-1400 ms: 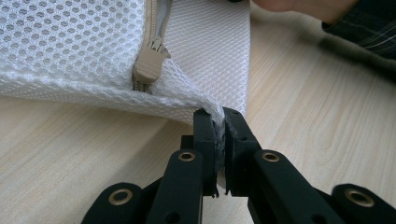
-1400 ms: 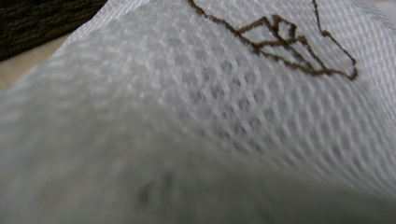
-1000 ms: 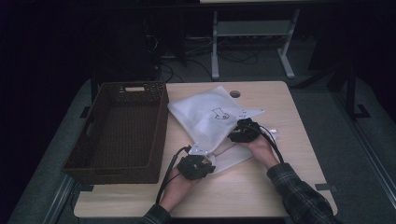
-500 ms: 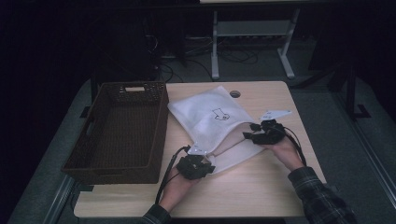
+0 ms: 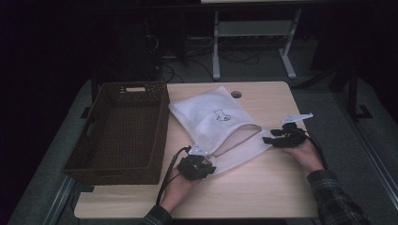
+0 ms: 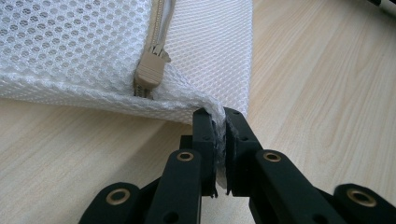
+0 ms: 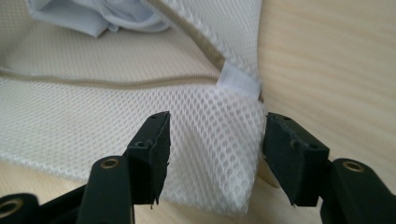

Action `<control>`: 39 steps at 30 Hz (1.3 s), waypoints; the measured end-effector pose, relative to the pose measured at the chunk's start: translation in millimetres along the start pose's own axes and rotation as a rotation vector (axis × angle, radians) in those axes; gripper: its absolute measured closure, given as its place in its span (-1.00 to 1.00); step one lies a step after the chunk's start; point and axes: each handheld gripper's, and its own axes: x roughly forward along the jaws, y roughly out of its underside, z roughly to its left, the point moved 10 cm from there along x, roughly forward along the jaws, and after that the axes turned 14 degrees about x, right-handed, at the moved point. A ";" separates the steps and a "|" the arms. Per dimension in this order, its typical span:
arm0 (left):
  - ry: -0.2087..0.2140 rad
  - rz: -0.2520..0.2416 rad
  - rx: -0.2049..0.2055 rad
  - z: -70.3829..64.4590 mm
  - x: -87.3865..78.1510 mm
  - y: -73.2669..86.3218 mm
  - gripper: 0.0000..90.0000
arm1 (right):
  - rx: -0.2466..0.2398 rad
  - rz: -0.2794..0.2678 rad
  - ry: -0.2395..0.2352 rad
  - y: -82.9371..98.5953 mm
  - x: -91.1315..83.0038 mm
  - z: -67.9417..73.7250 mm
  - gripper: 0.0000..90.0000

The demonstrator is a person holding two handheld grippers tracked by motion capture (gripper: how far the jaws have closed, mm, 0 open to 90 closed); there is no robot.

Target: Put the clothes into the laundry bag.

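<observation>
White mesh laundry bag [image 5: 213,126] lying mid-table beside wicker basket [image 5: 119,131], zipper mouth gaping, slider [image 6: 149,70] near left corner. Left gripper [image 6: 219,135] pinched tight on bag's near corner. Right gripper [image 7: 215,154] spread wide astride far corner, not yet gripping. Probable step: securing both ends. Next: close right jaws on mesh, then tension.

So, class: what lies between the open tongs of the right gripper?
In the right gripper view, the corner of the white mesh bag lies between the right gripper's spread tongs, resting on the wooden table.
</observation>
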 end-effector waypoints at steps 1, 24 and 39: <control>0.000 0.000 0.000 0.0 0.0 0.1 0.87 | 0.003 0.007 -0.009 2.0 1.2 -0.4 -0.11; -0.083 0.017 -0.023 24.6 -13.5 8.1 0.88 | -0.054 0.053 0.028 23.5 -23.7 25.5 0.83; -0.076 0.046 -0.044 23.9 -16.2 11.8 0.86 | -0.061 0.058 0.049 59.1 -55.2 46.6 0.80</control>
